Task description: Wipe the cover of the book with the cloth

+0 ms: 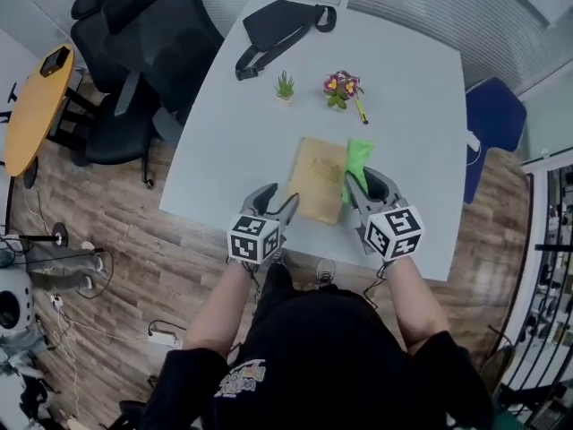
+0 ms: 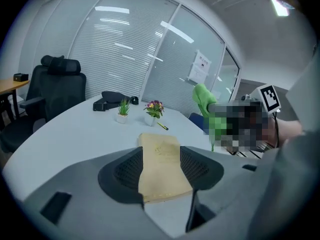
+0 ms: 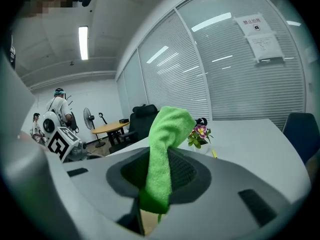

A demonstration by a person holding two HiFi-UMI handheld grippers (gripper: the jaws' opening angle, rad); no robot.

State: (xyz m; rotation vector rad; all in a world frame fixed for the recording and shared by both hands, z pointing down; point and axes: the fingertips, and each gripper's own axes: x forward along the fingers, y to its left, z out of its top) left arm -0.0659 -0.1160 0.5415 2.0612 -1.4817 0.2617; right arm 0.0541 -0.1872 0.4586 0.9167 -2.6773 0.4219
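Observation:
A tan book (image 1: pixel 320 179) lies flat on the white table (image 1: pixel 224 141), close to the near edge. My right gripper (image 1: pixel 365 184) hovers at the book's right side, shut on a green cloth (image 1: pixel 358 157) that stands up out of its jaws and flops over the top (image 3: pixel 165 144). At the book's near left corner my left gripper (image 1: pixel 279 202) is open. Between its jaws I see the book (image 2: pixel 160 159) resting on the table, untouched by the pads (image 2: pixel 125 171). The green cloth (image 2: pixel 202 98) also shows off to that view's right.
At the table's far end lie a black bag (image 1: pixel 277 21), a small green plant (image 1: pixel 285 86), a flower pot (image 1: pixel 340 87) and a yellow pen (image 1: pixel 361 110). Black office chairs (image 1: pixel 143 52) stand at left, a blue chair (image 1: pixel 492 115) at right, a round wooden table (image 1: pixel 36 106) at far left.

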